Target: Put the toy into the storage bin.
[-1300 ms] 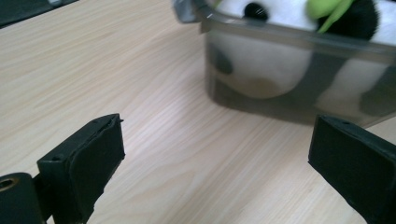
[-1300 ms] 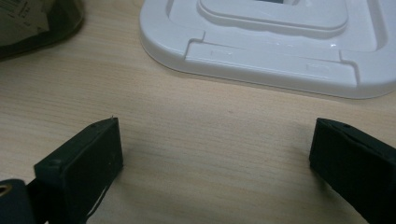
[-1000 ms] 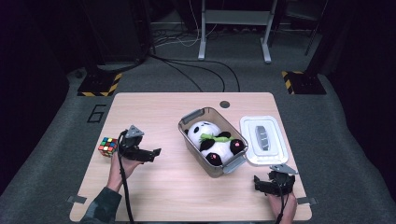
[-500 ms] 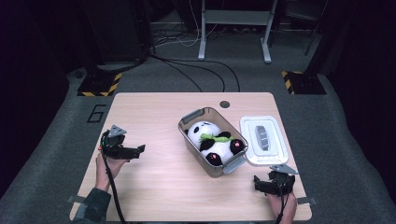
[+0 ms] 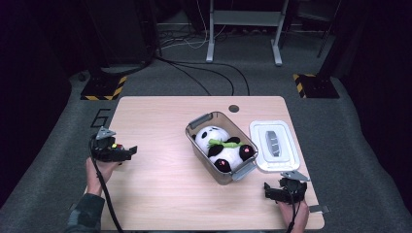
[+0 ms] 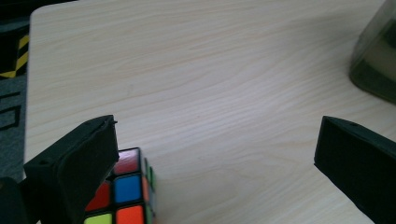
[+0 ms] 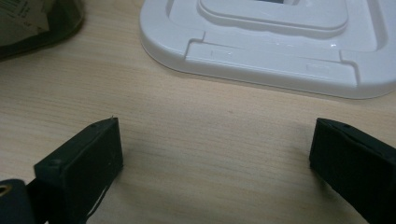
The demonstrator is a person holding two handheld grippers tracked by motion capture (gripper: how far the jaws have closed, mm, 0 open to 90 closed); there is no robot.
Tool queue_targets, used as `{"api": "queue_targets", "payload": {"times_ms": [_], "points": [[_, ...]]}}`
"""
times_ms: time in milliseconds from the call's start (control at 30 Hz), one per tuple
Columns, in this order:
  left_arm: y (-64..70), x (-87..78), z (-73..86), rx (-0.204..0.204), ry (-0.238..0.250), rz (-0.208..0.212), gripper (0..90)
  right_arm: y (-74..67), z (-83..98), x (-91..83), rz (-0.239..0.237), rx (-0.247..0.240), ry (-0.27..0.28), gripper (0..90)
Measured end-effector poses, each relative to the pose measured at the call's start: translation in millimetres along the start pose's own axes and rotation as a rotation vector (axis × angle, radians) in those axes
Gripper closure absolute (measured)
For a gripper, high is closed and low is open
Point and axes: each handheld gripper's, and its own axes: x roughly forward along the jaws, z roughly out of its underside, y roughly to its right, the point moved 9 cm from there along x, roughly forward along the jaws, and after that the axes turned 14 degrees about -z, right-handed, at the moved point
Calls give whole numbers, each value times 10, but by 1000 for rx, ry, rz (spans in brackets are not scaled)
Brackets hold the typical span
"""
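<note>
A colourful puzzle cube (image 6: pixel 125 189) lies on the wooden table (image 5: pixel 160 121) near its left edge, beside the left jaw of my left gripper (image 6: pixel 215 172), which is open. From the high view that left gripper (image 5: pixel 127 152) hovers over the cube (image 5: pixel 114 145), mostly covering it. A grey plastic bin (image 5: pixel 199 145) in the table's middle holds a panda plush (image 5: pixel 224 148). The bin's white lid (image 5: pixel 274 145) lies to its right. My right gripper (image 5: pixel 266 190) rests open near the front right edge, with the white lid (image 7: pixel 275 35) just ahead of its jaws.
A round cable hole (image 5: pixel 234 108) sits near the table's far edge. The bin's corner (image 6: pixel 376 65) shows at the right of the left gripper view. Cables and yellow-black striped bases (image 5: pixel 104 88) lie on the floor beyond the table.
My left gripper has moved left and slightly toward the near edge, ending over the cube. The right gripper has stayed put.
</note>
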Motion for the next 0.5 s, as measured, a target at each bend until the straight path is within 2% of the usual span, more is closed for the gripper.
{"api": "queue_targets", "payload": {"times_ms": [33,300,400,500], "points": [[0,0,0,0,0,0,0,0,0,0,0,0,0,20],[-321,108,95,-46,-29,-49,0,0,0,0,0,0,0,20],[-380,162,130,-63,-33,-61,0,0,0,0,0,0,0,20],[-425,219,185,-67,-57,-67,0,0,0,0,0,0,0,20]]}}
